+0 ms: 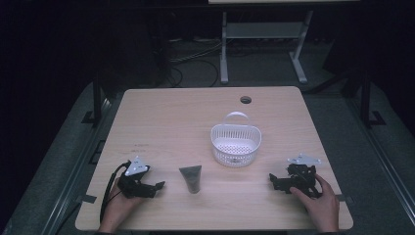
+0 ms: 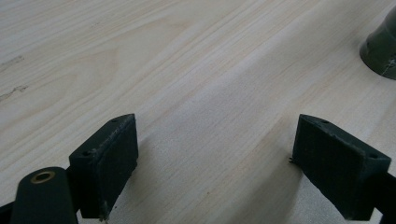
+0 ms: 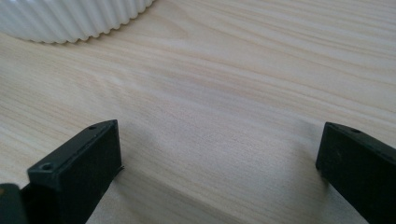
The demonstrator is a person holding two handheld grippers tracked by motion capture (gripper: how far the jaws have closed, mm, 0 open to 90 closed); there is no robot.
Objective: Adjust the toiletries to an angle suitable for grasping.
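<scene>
- The dark tube [image 1: 191, 178] lies flat on the worktop [image 1: 161, 122] near the front edge, about midway along it, wide crimped end pointing away from the person and cap end toward the front edge; the white basket [image 1: 236, 144] stands just behind it and a little toward the right edge
- The left gripper [image 1: 155, 187] rests by the front left corner with its jaws spread wide and nothing between them; in the left gripper view the tube [image 2: 380, 51] sits off to the upper right, so it probably needs turning toward it before closing
- The right gripper [image 1: 272, 180] rests near the front right corner, jaws likewise apart and empty, the basket's ribbed wall [image 3: 70, 18] ahead of it
- The likely step is picking up the tube: come in low, straddle the body across its narrow width near the middle, and close gently, since a soft tube may squash or slip
- Keep the jaw tips just off the wood so they do not scrape
</scene>
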